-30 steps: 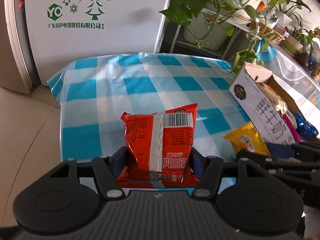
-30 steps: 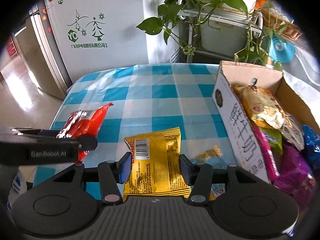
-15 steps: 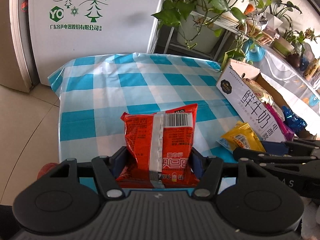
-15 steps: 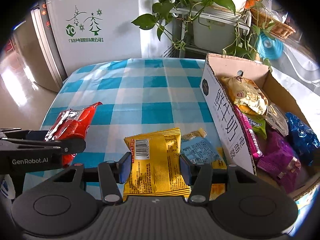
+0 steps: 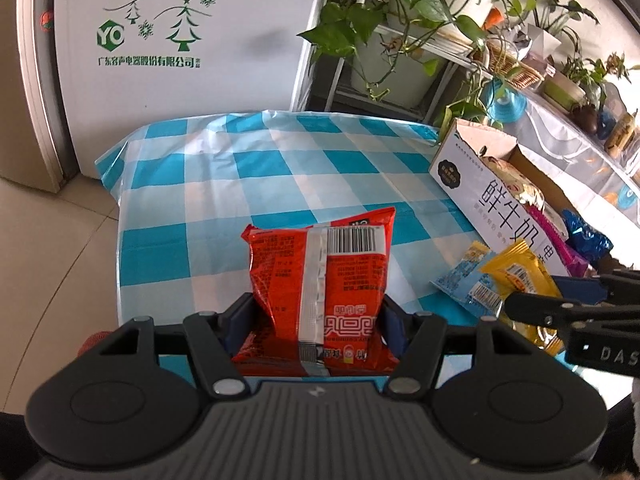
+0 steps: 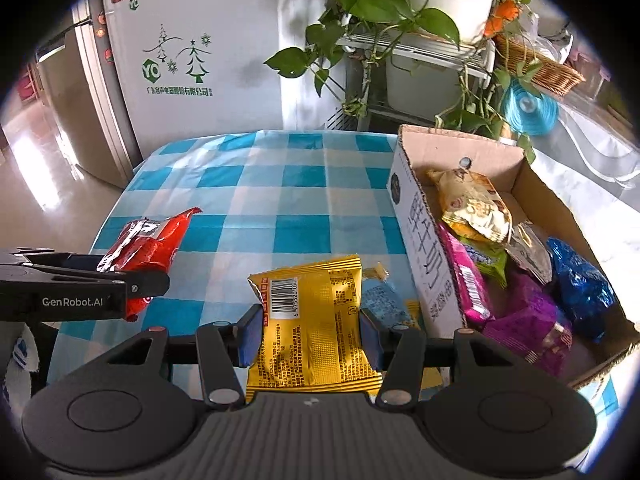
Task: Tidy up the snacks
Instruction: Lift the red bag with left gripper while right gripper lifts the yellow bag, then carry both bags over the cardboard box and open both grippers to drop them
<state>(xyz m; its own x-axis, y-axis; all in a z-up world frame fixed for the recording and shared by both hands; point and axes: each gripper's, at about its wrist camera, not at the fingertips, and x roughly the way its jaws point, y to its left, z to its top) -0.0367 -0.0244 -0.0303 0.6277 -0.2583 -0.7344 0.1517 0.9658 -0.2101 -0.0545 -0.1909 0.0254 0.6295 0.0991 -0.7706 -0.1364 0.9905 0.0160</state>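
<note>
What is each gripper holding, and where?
Left gripper: red snack packet, clamped by its lower sides. Right gripper: yellow snack packet, likewise.

Beside the cardboard box (image 6: 424,264) – one red packet (image 5: 320,280), one yellow packet (image 6: 312,332), one blue packet (image 5: 468,284) – and roughly six packets inside it.
</note>
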